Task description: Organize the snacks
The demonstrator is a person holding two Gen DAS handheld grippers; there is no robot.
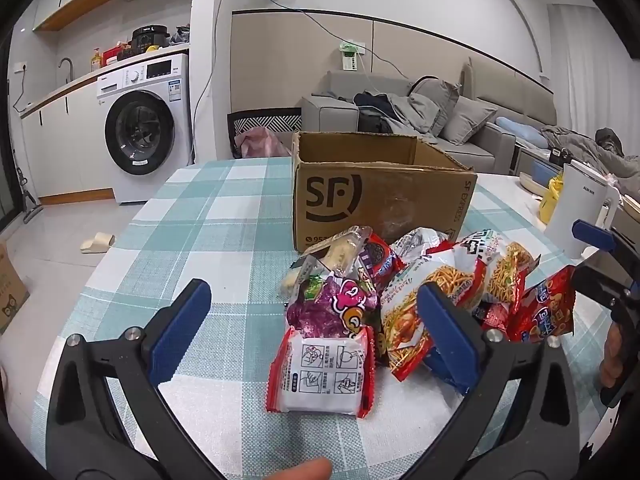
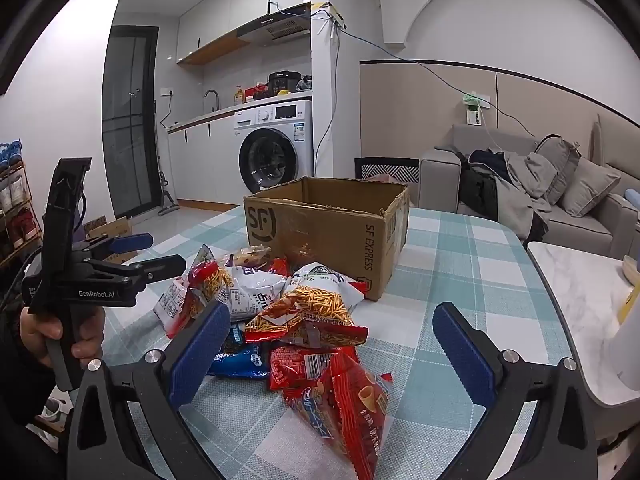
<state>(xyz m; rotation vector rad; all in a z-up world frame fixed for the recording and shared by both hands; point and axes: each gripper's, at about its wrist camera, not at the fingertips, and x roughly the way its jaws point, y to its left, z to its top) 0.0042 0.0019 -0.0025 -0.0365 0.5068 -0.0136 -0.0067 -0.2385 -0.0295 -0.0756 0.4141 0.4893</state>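
From your left wrist camera, your left gripper (image 1: 316, 332) stands wide open above the checked tablecloth (image 1: 208, 216), holding nothing. Between its blue pads (image 1: 182, 330) lies the near end of the snack pile: a white packet with red edges (image 1: 324, 372) flat on the cloth, and a purple packet (image 1: 336, 312) just behind it, touching it. The right-hand pad overlaps a noodle bag (image 1: 408, 312) in the picture; you cannot tell whether it touches it. Further right lies a red bag (image 1: 548, 308). The open SF box (image 1: 380, 196) stands upright right behind the pile. Your right gripper (image 1: 600, 248) shows at the right edge, near a white kettle (image 1: 580, 208); from here you cannot tell how far it is open.

From your right wrist camera, your right gripper (image 2: 328, 344) is also wide open and empty, hovering over the pile. The red bag (image 2: 344, 400) lies nearest, between the pads, with a blue packet (image 2: 240, 360) by the left pad and the noodle bag (image 2: 312, 308) beyond. The box (image 2: 332, 232) stands behind the snacks, touching the farthest ones. Your left gripper (image 2: 156, 252) is at the left, held in your hand (image 2: 60, 332), its fingers apart.
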